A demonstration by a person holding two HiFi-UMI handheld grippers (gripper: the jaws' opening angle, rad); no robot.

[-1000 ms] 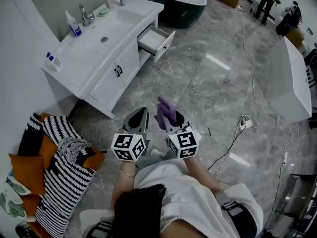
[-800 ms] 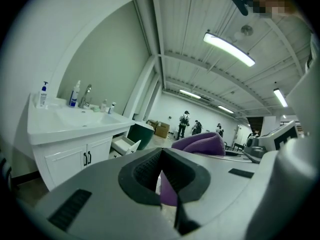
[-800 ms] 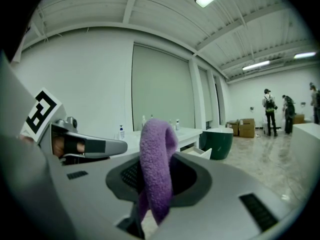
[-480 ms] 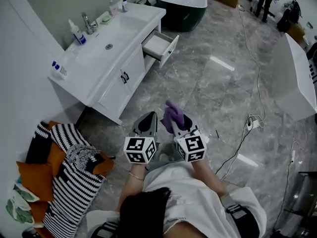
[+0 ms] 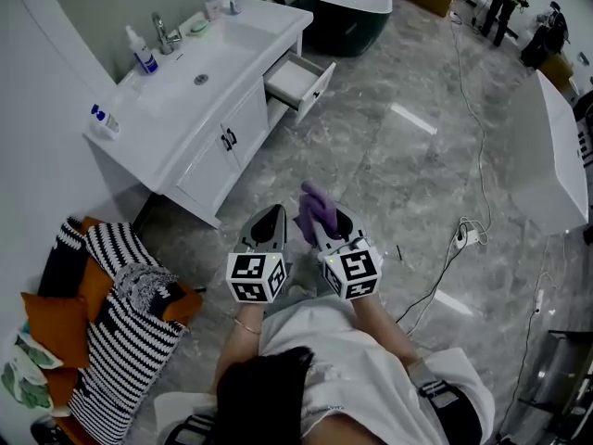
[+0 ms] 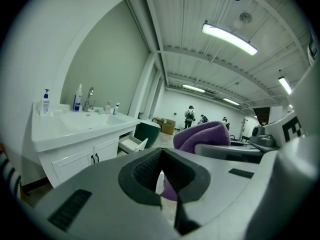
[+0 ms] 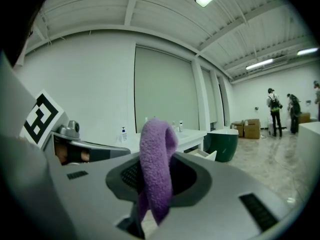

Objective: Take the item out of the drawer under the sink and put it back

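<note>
A white vanity (image 5: 243,109) with a sink stands at the upper left, its drawer (image 5: 298,78) pulled open at the right end. My right gripper (image 5: 321,221) is shut on a purple cloth (image 5: 315,208), which stands folded up above the jaws and hangs a little below them. The right gripper view shows the cloth (image 7: 157,159) pinched in that gripper (image 7: 150,204), with the drawer (image 7: 202,155) far ahead. Beside it, my left gripper (image 5: 270,215) is shut and holds nothing. In its own view the left gripper (image 6: 161,184) has the cloth (image 6: 202,134) just to its right.
A dark green bathtub (image 5: 345,7) stands past the vanity, and a white tub (image 5: 551,146) at the right. Striped cushions and bags (image 5: 111,323) lie at the lower left. Cables (image 5: 463,230) trail over the marble floor. People (image 5: 500,3) stand far off. Bottles (image 5: 139,52) stand on the counter.
Only the head view has shifted a little. Both grippers keep their place over the floor, and the purple cloth stays in the right one.
</note>
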